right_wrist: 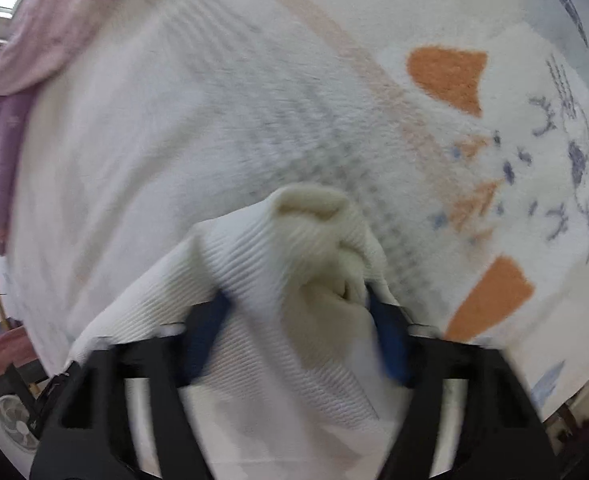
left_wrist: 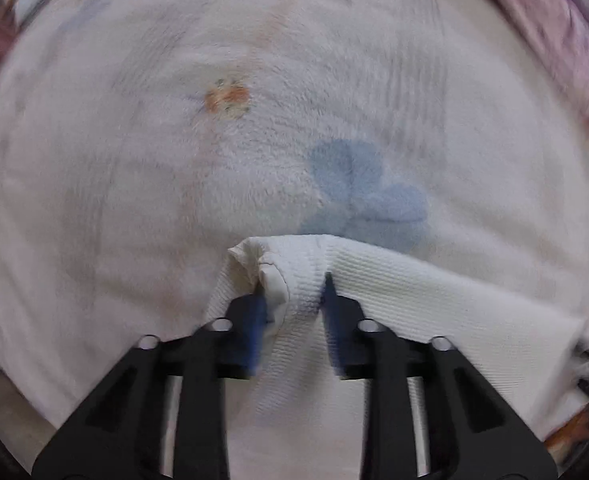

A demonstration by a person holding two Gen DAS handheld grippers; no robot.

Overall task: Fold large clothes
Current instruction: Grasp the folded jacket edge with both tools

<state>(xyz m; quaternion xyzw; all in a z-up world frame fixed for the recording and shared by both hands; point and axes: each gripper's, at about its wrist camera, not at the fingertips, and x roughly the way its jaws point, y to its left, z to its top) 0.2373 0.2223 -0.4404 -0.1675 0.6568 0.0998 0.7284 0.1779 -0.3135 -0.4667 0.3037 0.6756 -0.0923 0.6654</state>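
A white ribbed garment (left_wrist: 414, 296) hangs from both grippers over a fleecy patterned blanket. My left gripper (left_wrist: 294, 284) is shut on a bunched edge of the garment, which drapes away to the right. In the right wrist view my right gripper (right_wrist: 298, 296) is shut on another bunched edge of the same white garment (right_wrist: 254, 340), which drapes down to the left. Both views are motion-blurred.
The white blanket (left_wrist: 174, 180) has blue (left_wrist: 366, 192) and orange (left_wrist: 227, 97) patches, also orange shapes (right_wrist: 450, 76) in the right view. Pink-purple cloth lies at the edges (left_wrist: 554, 40) (right_wrist: 34, 52). A fan (right_wrist: 14, 420) and furniture show at lower left.
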